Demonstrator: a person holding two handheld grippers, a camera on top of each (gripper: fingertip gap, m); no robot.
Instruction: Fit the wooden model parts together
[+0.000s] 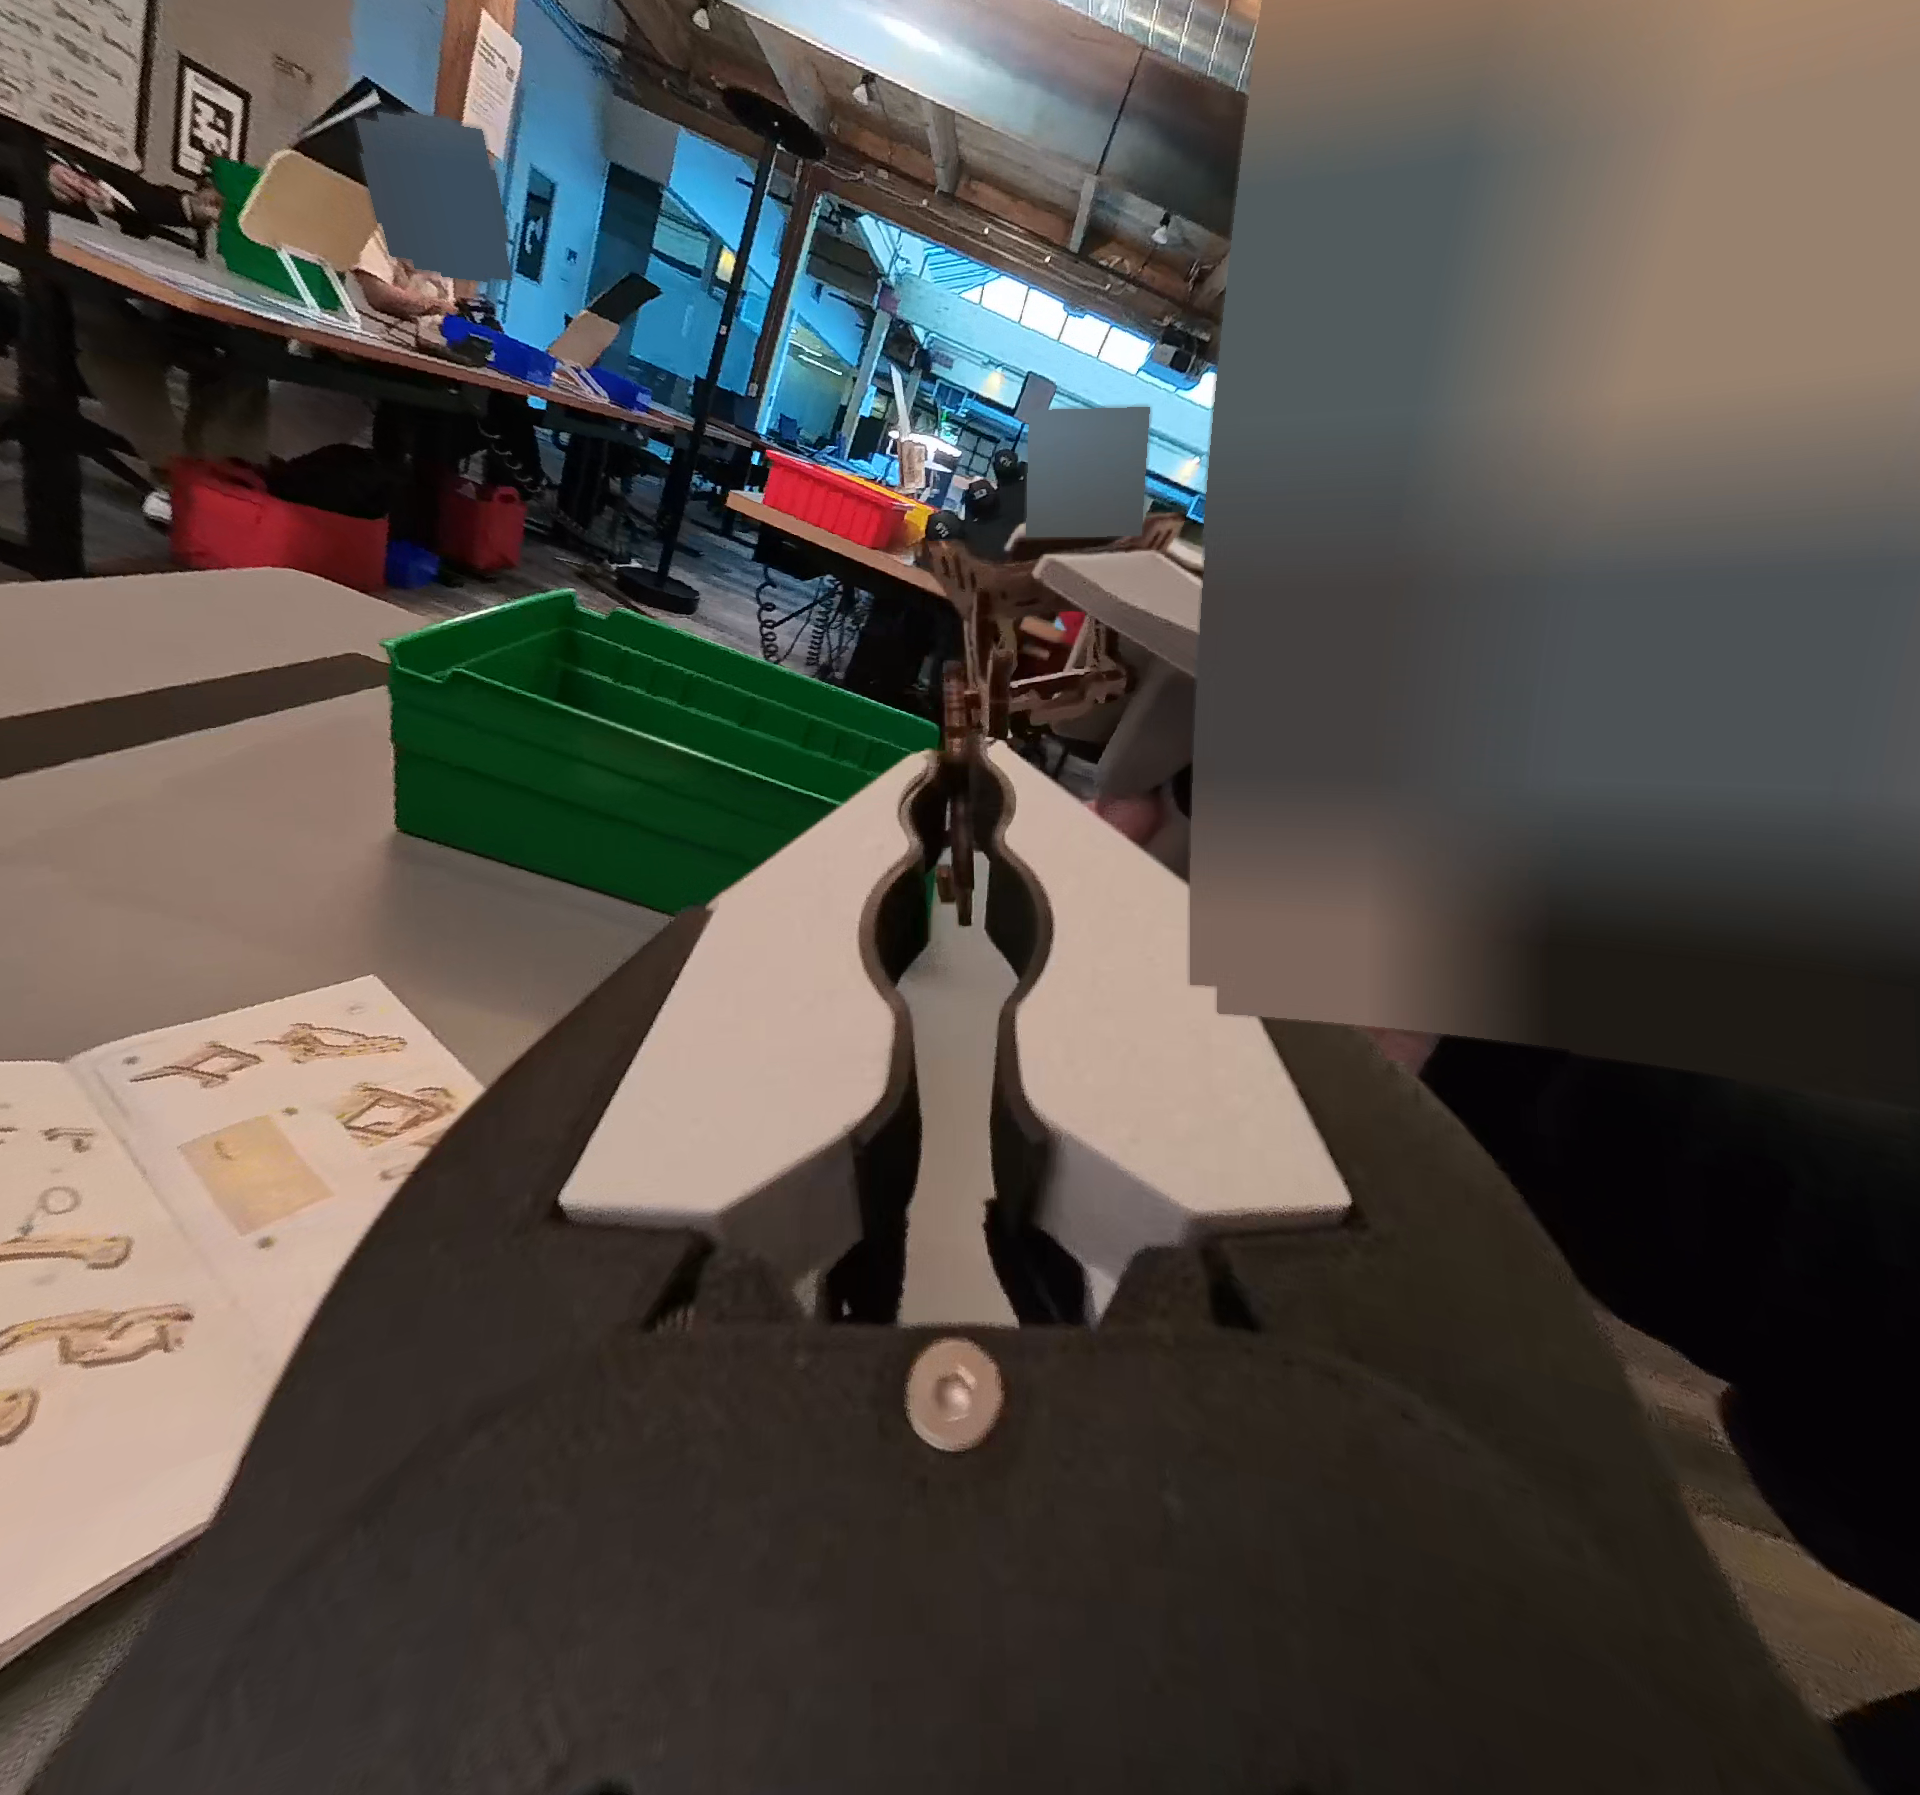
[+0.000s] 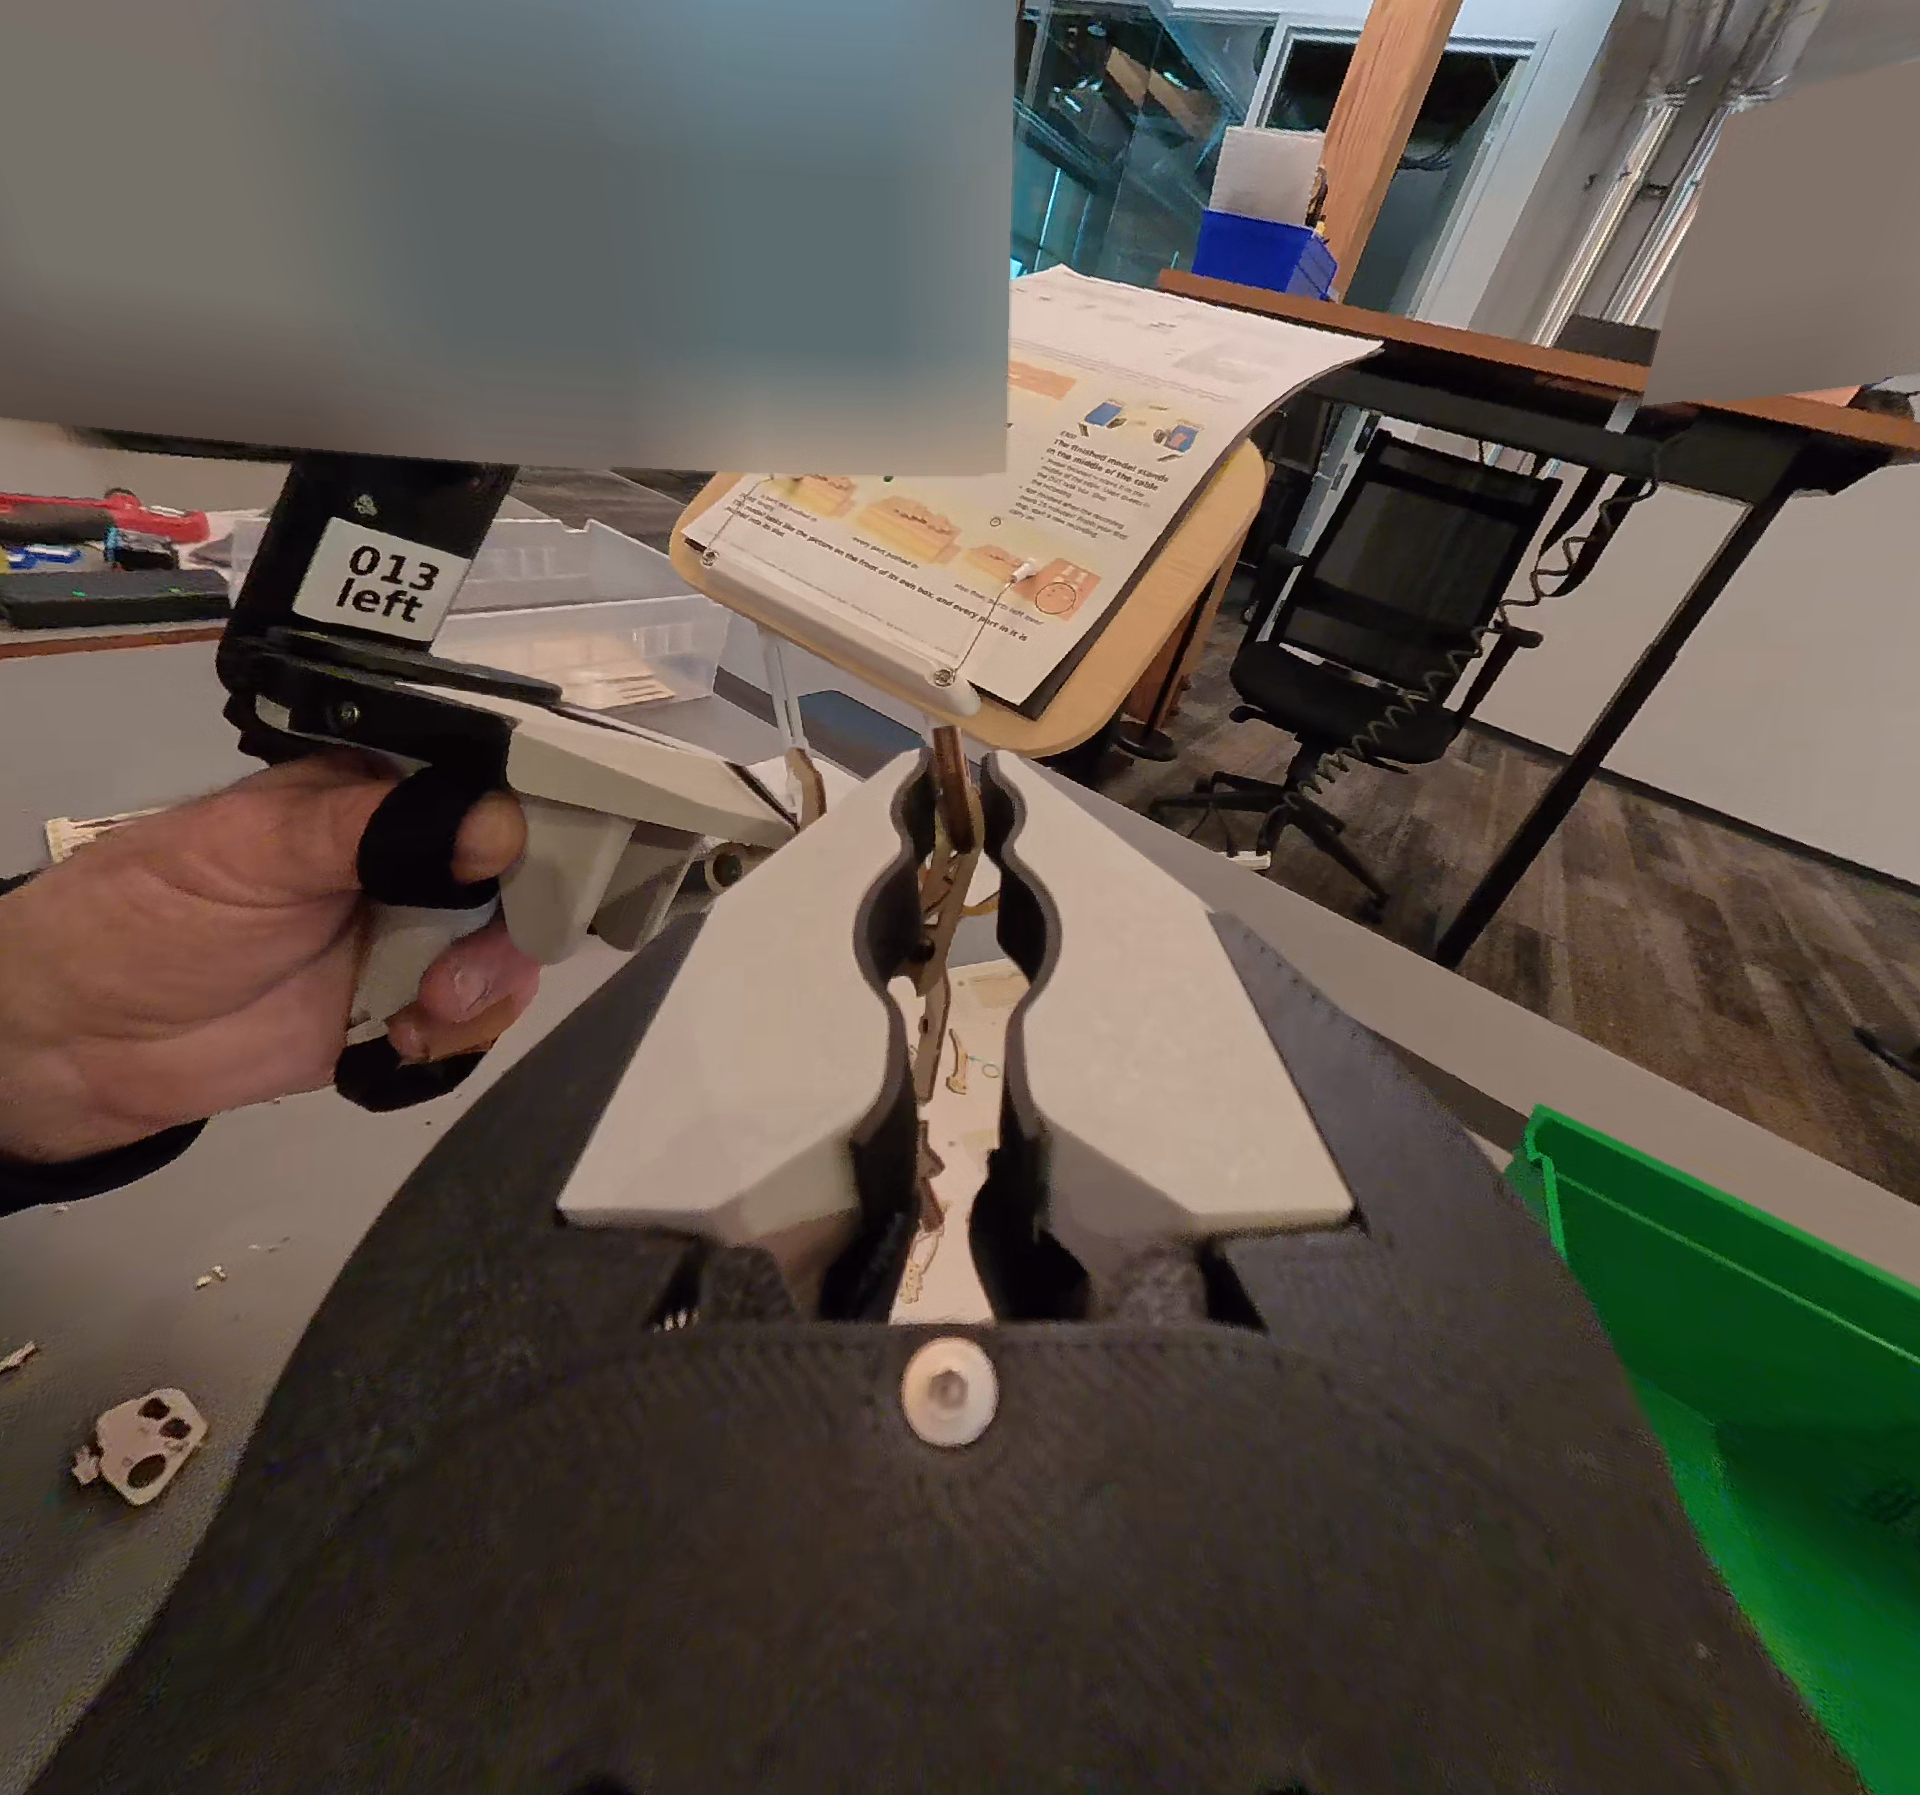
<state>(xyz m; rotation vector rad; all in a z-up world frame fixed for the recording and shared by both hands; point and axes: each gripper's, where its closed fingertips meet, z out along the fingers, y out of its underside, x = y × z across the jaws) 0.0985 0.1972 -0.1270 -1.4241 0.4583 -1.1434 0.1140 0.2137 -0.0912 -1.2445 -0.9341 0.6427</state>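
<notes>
In the left wrist view, my left gripper is shut on a dark-edged wooden model assembly, held up above the grey table. The model's upper parts spread to the right, toward the grey fingers of my right gripper. In the right wrist view, my right gripper is shut on a thin, light wooden part that runs down between the fingers. The left gripper shows there at left, held by a hand, its tip close to my right gripper's tip.
A green bin stands on the table behind my left gripper; it also shows in the right wrist view. An open instruction booklet lies front left. A sheet on a wooden stand, a clear bin and a loose wooden piece are nearby. The left gripper's tips are roughly 5 cm from the right gripper's. My left gripper's tips are some 25 cm from the loose wooden piece.
</notes>
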